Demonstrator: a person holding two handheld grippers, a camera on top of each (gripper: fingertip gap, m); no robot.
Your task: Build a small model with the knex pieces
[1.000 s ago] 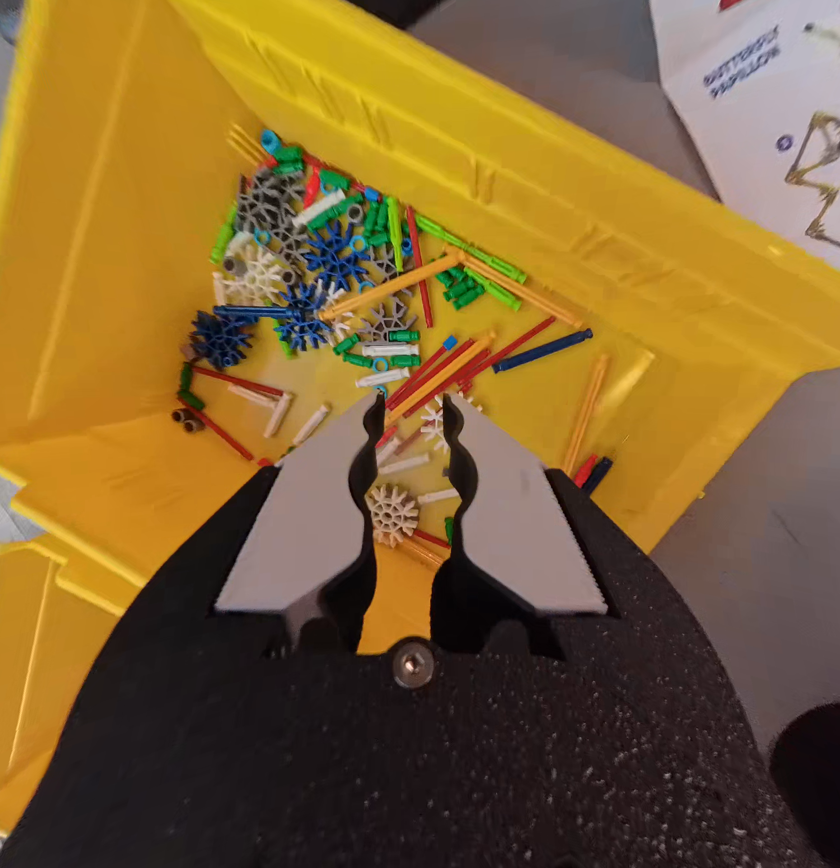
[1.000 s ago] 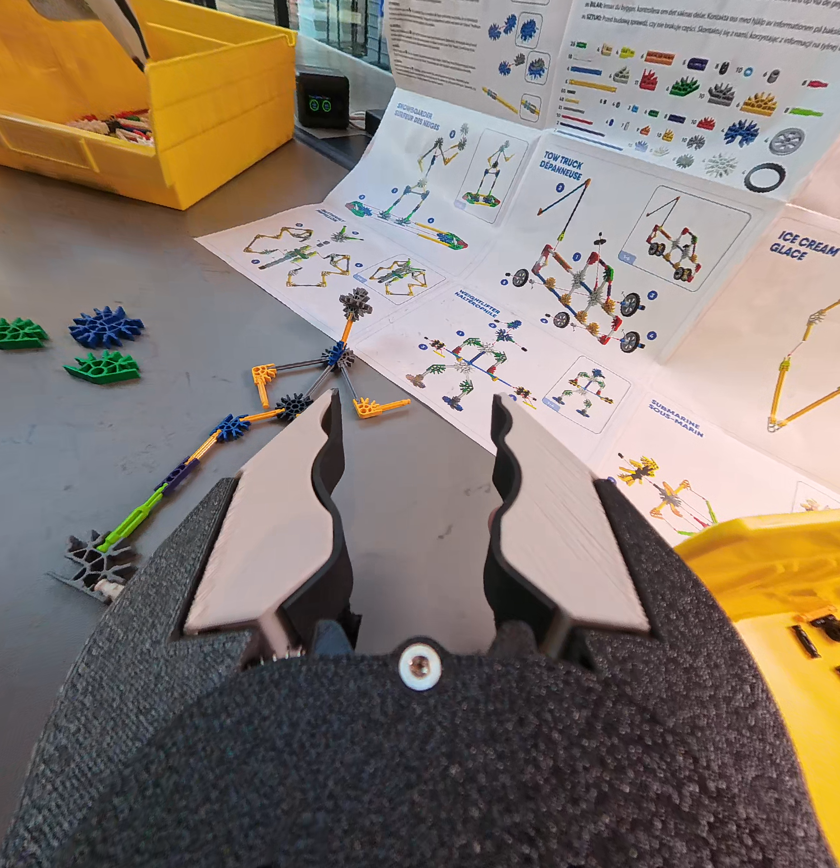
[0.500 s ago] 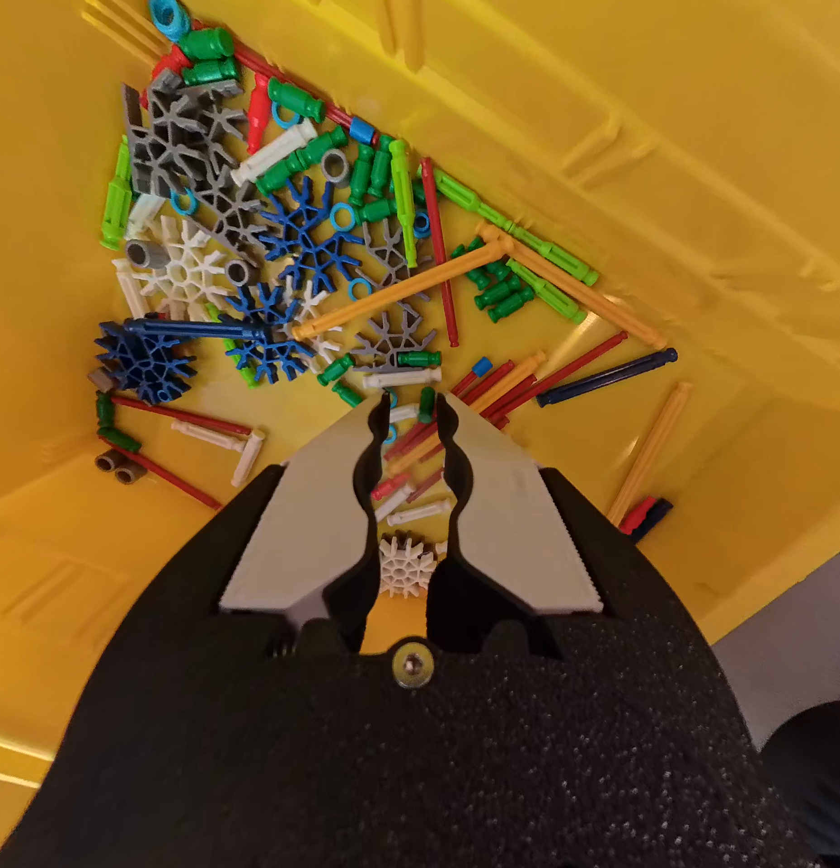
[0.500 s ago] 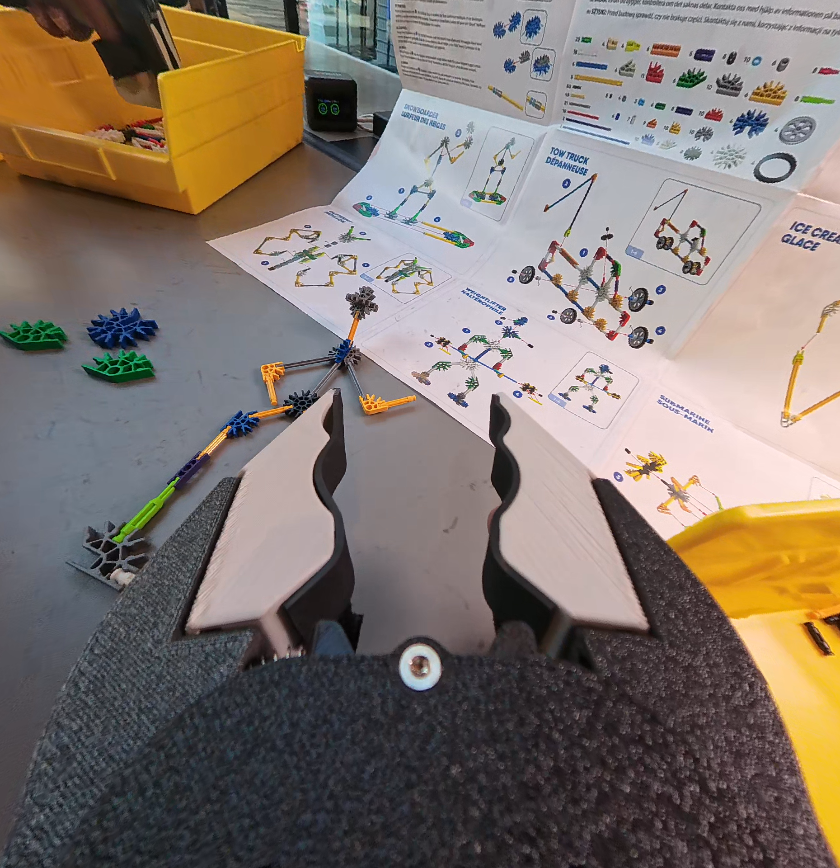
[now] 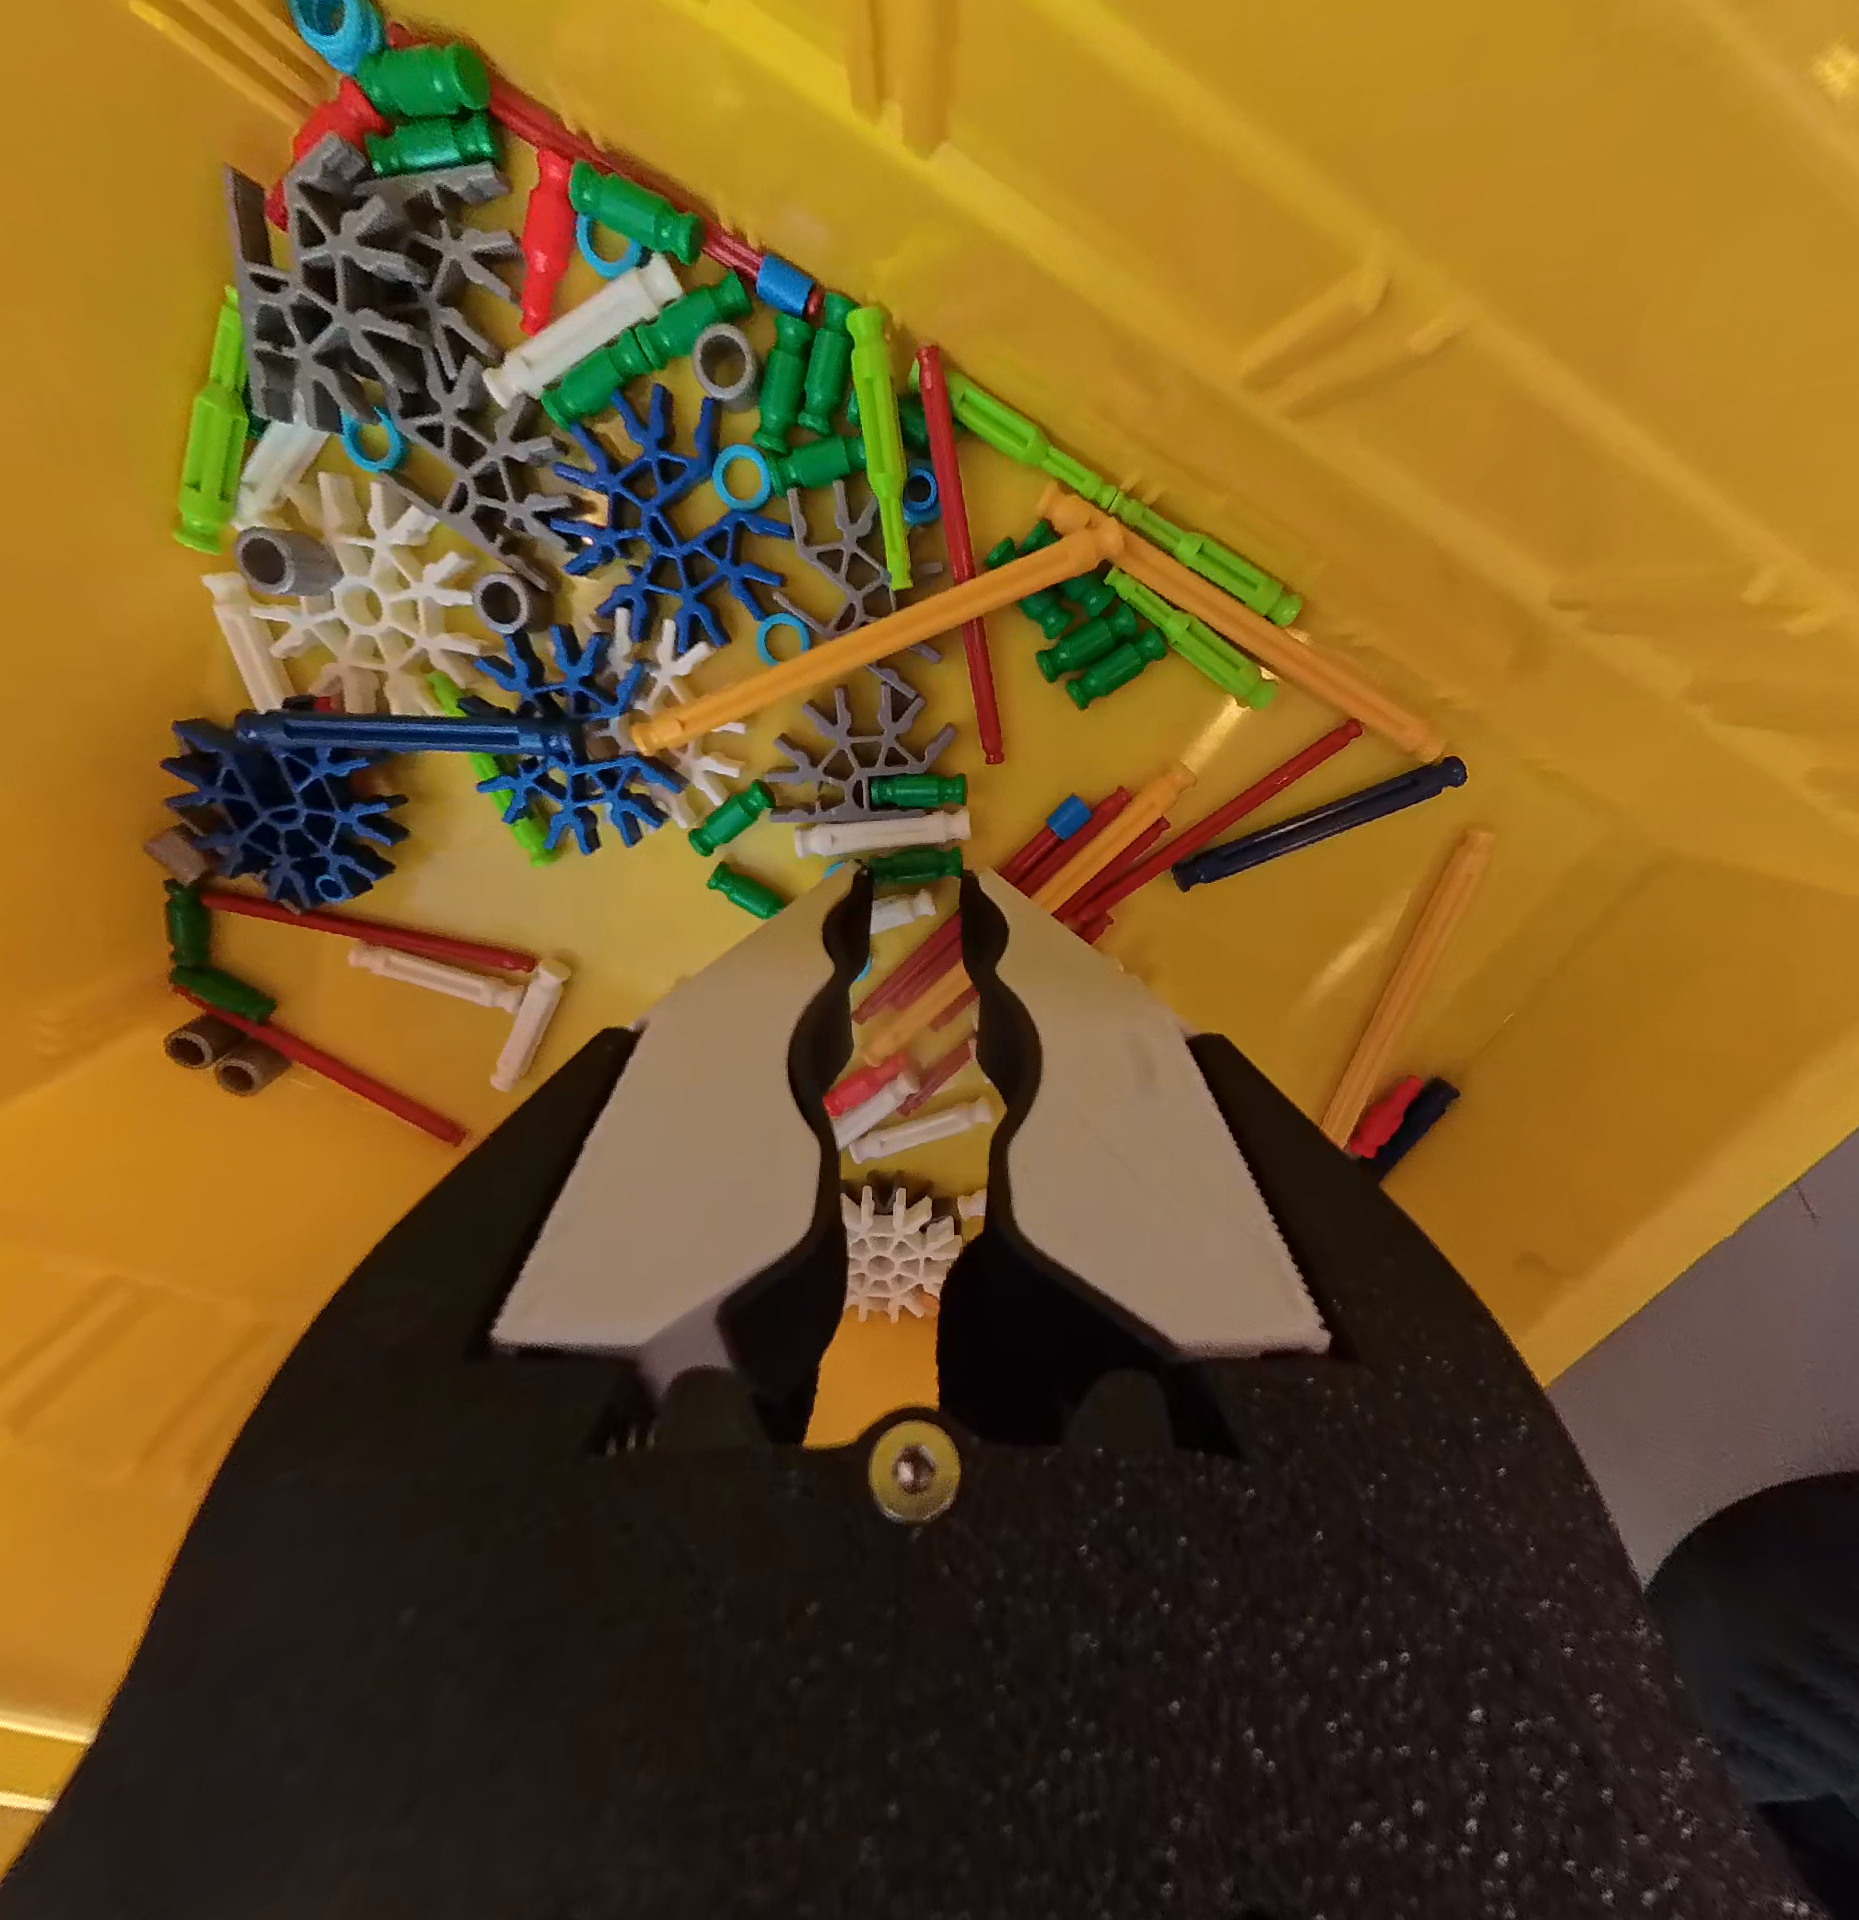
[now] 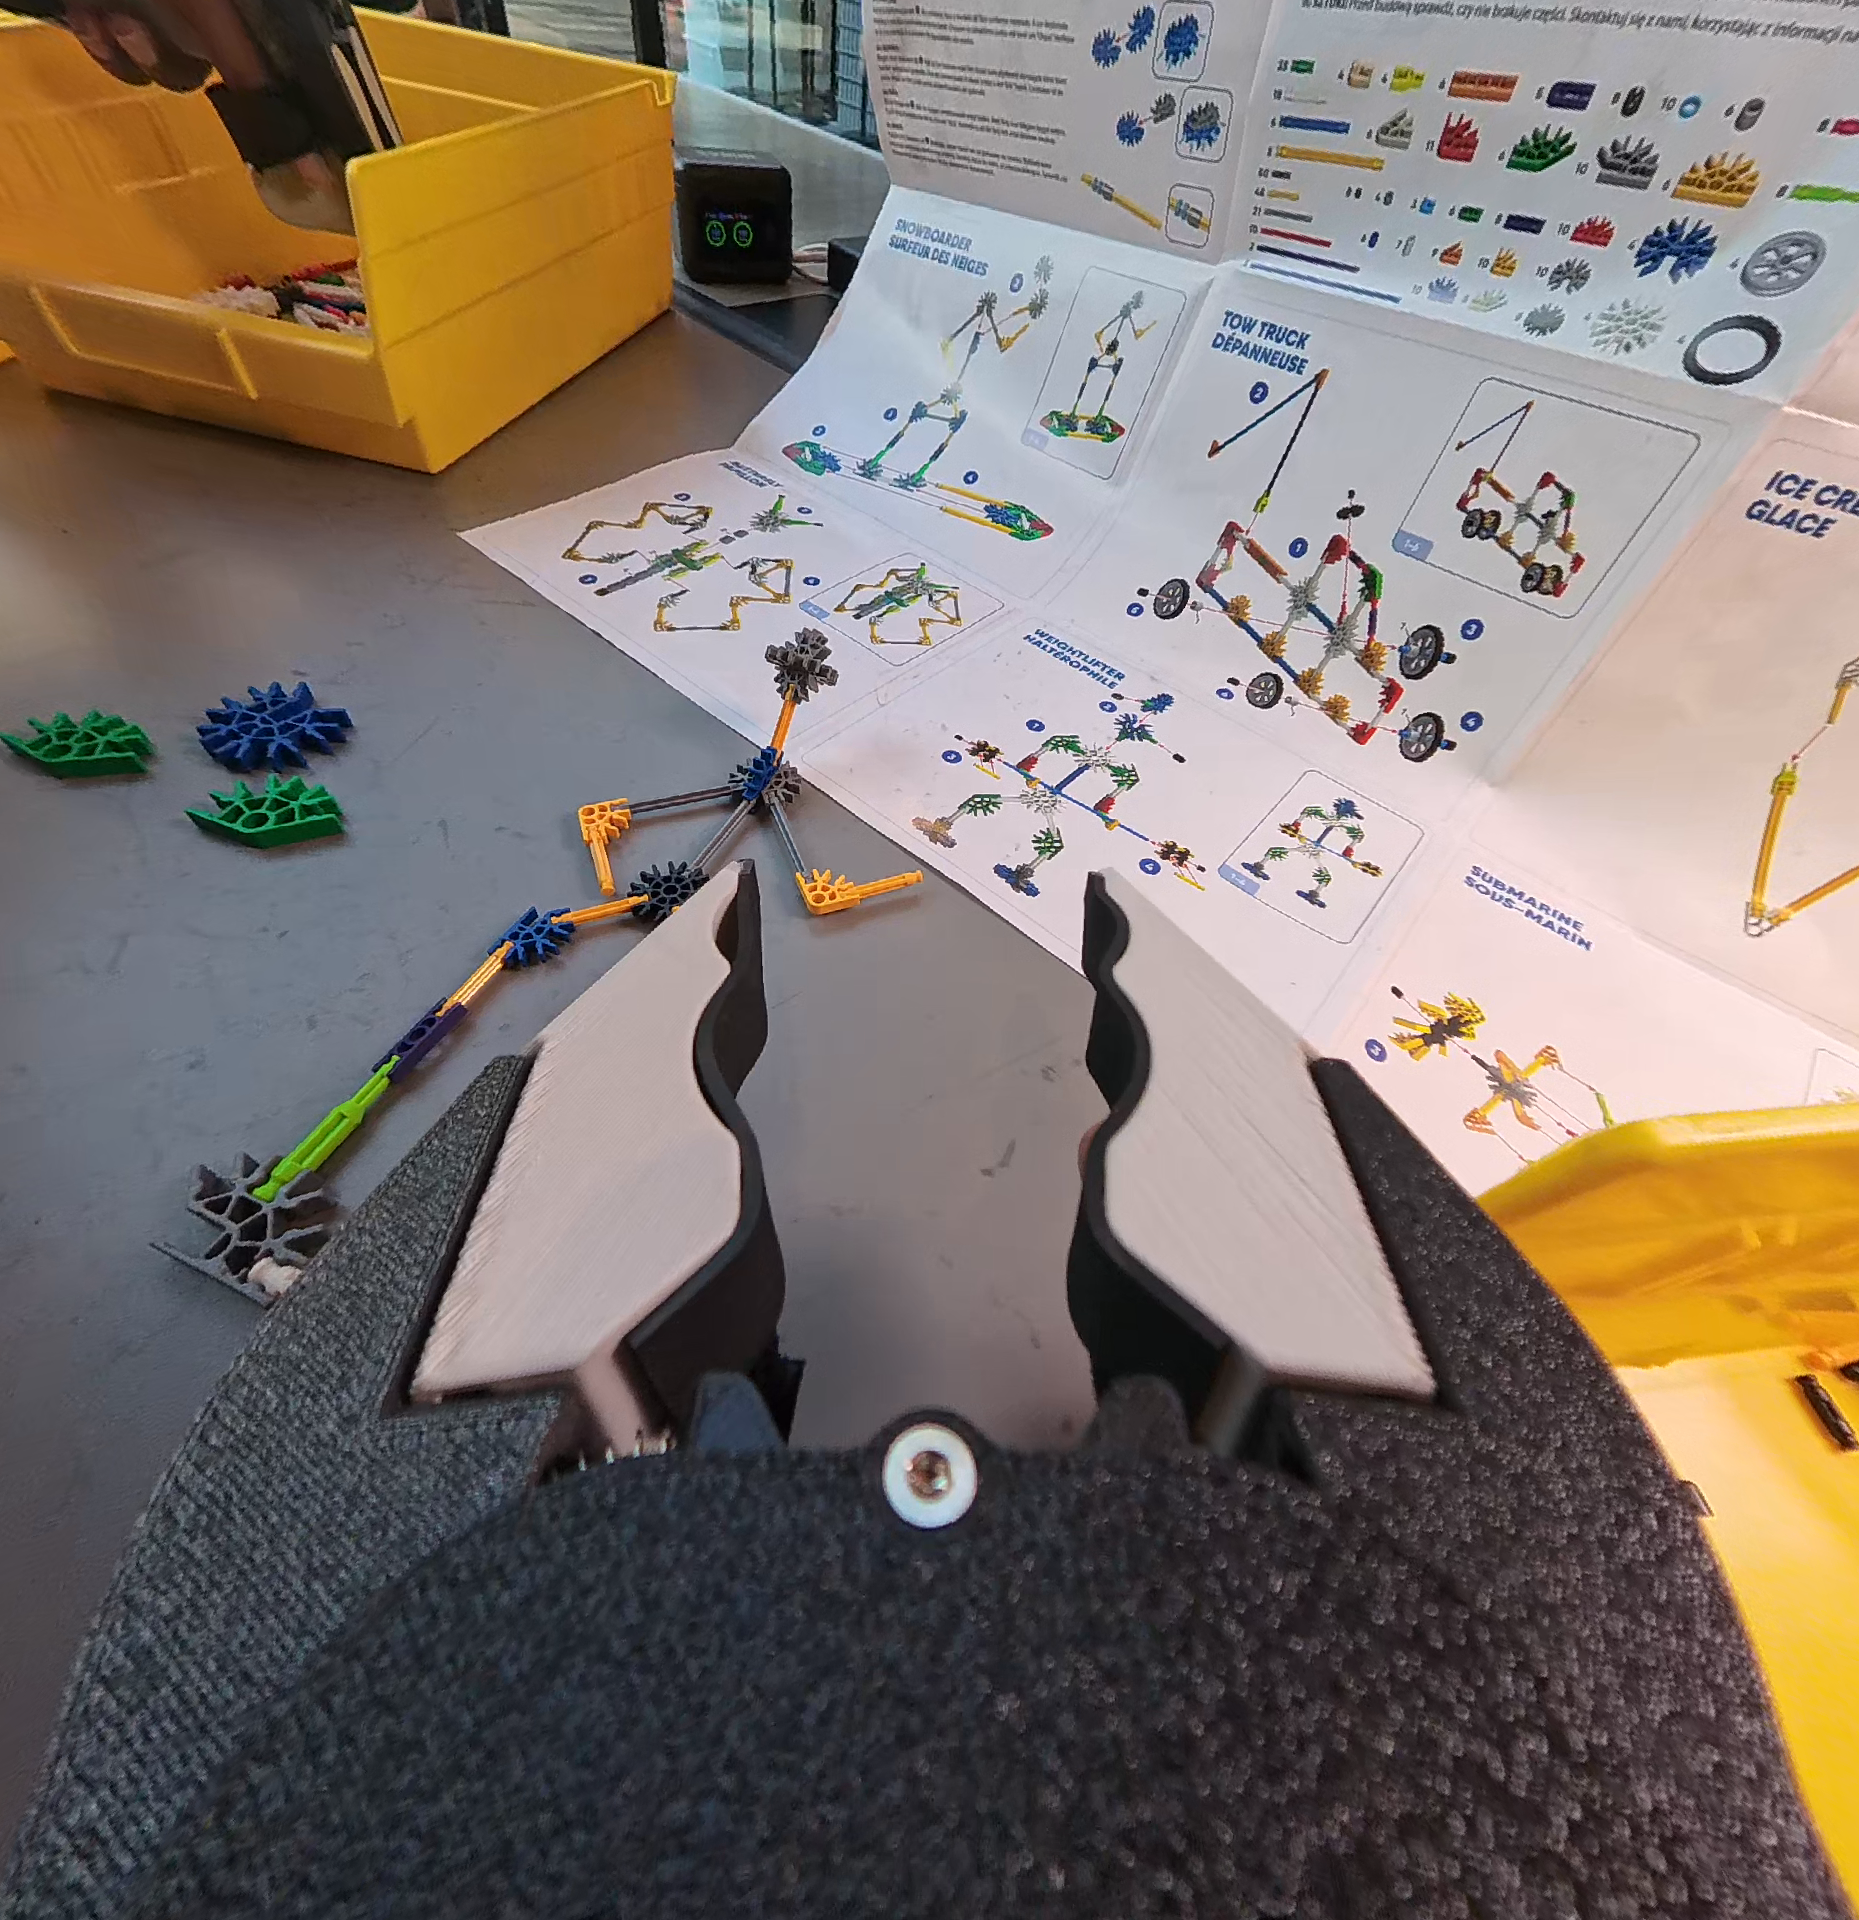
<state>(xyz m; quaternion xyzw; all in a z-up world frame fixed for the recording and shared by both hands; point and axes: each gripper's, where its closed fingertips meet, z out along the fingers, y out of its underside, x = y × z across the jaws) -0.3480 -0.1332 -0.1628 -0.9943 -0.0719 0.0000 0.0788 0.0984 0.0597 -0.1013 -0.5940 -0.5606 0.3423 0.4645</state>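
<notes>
My left gripper (image 5: 912,883) is deep inside a yellow bin (image 5: 1320,343) of loose construction-toy rods and snowflake connectors. Its jaws stand a narrow gap apart and hold nothing. The tips sit at a short dark green rod (image 5: 912,864), just below a white rod (image 5: 883,833). Red and orange rods (image 5: 909,1003) and a white snowflake connector (image 5: 897,1252) show between the fingers. My right gripper (image 6: 920,883) is open and empty above the grey table (image 6: 281,1039). A partly built rod-and-connector figure (image 6: 759,779) lies just ahead of its left fingertip.
A large unfolded instruction sheet (image 6: 1268,540) covers the table's right and back. Two green connectors (image 6: 265,812) and a blue one (image 6: 272,724) lie at the left. The left gripper's bin (image 6: 509,260) stands at the back left; another yellow bin (image 6: 1683,1226) is at the right. The grippers' ends are close to 50 cm from one another.
My left gripper has gone down deeper into the bin towards the rods, and its jaws have narrowed. The right gripper has shifted slightly and stays open.
</notes>
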